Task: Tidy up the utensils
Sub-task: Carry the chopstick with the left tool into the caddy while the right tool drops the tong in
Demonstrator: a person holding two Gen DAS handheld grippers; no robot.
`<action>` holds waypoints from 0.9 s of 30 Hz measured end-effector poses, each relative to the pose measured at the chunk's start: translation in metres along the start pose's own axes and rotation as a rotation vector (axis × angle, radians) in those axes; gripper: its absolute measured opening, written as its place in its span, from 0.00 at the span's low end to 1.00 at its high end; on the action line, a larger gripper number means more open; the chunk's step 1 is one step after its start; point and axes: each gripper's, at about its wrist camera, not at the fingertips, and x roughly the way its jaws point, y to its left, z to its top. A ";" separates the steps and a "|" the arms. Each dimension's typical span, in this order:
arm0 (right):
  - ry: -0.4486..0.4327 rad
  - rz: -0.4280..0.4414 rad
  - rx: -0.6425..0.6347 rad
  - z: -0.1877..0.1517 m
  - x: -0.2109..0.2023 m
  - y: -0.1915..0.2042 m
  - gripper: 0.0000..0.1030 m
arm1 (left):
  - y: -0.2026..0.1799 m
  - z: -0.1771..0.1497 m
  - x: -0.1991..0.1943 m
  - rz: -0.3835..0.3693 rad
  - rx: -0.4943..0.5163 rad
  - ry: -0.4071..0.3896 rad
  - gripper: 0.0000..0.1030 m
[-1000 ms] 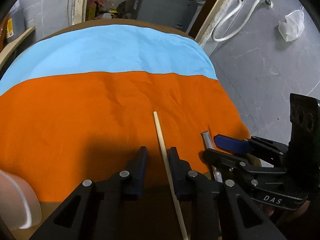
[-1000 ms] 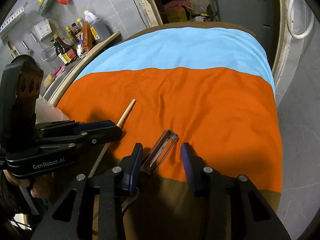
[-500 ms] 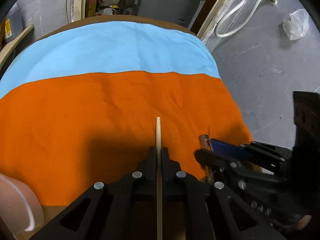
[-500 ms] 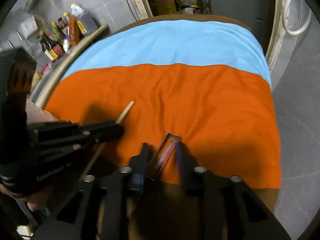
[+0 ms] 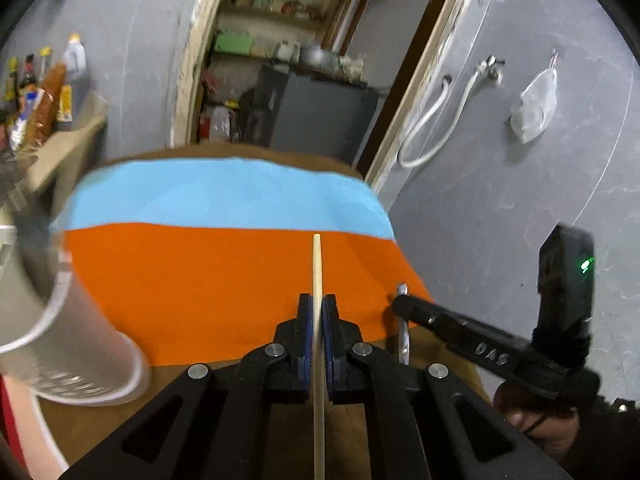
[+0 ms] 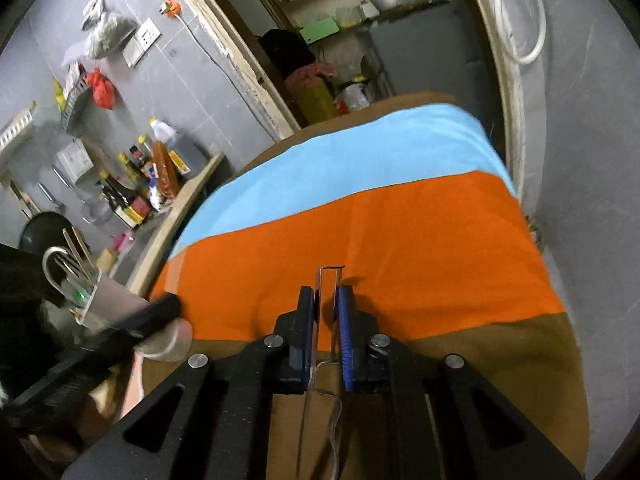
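Observation:
My left gripper [image 5: 318,312] is shut on a pale wooden chopstick [image 5: 317,264], held lifted above the orange cloth [image 5: 208,280]. My right gripper [image 6: 326,308] is shut on a metal peeler [image 6: 329,280], also lifted; the peeler's tip shows in the left wrist view [image 5: 402,320] beside the right gripper's body [image 5: 472,344]. A translucent white cup [image 5: 60,320] stands at the near left of the table; in the right wrist view the cup [image 6: 108,300] holds several utensils, partly hidden by the left gripper's body [image 6: 100,344].
The table carries an orange cloth [image 6: 380,248] in front and a light blue cloth [image 6: 340,164] behind. A shelf with bottles [image 6: 144,188] runs along the left. A grey wall with a white hose [image 5: 436,128] is on the right. A doorway lies behind.
Both grippers closed on their utensils, the left on the chopstick and the right on the peeler, then lifted them off the cloth. The cup has come closer in the left wrist view.

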 end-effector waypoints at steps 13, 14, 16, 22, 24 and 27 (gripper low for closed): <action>-0.086 0.036 -0.003 -0.010 -0.038 0.026 0.10 | 0.014 0.011 -0.048 -0.013 -0.008 -0.116 0.05; -0.111 0.051 -0.012 -0.010 -0.043 0.034 0.10 | 0.018 0.013 -0.057 -0.011 -0.012 -0.140 0.05; -0.153 0.080 -0.024 -0.008 -0.051 0.046 0.10 | 0.026 0.017 -0.071 -0.004 -0.025 -0.178 0.05; -0.291 0.187 -0.130 0.002 -0.074 0.110 0.10 | 0.066 0.035 -0.120 0.055 -0.116 -0.309 0.05; -0.334 0.223 -0.160 0.007 -0.084 0.130 0.10 | 0.083 0.044 -0.135 0.078 -0.149 -0.350 0.05; -0.383 0.270 -0.190 0.014 -0.094 0.158 0.10 | 0.106 0.053 -0.152 0.112 -0.171 -0.394 0.05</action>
